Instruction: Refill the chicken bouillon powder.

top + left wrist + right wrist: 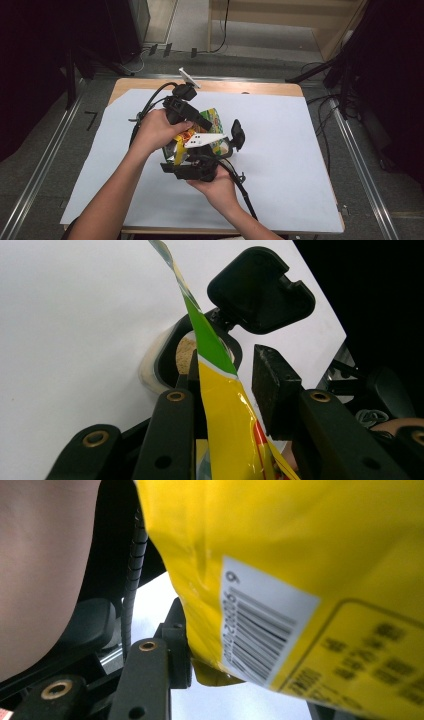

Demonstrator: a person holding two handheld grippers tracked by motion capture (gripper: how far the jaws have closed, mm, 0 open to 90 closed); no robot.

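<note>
Both grippers meet over the middle of the table, holding one yellow and green bag between them. Left gripper, in the left hand, comes in from the far left and points down to the right. In the left gripper view the bag runs up edge-on between its jaws: the left pad lies against the foil, while the right pad stands just apart from it. So that pinch looks loose, and I cannot tell whether the jaws truly clamp the bag.

Right gripper, in the right hand, sits nearer the person, below the bag. In the right gripper view the bag's back, with its barcode, fills the space over the jaws. The left jaw touches the bag's lower corner, the other jaw is hidden behind the foil, and the foil is creased at that corner. It reads as clenched on the bag.

Below the bag's mouth stands a clear jar with a black rim on the white sheet. Its hinged black lid is flipped open and stands up at the far side. Tan grain shows inside the jar. In the high view the jar sits just right of the grippers, its lid raised.
</note>
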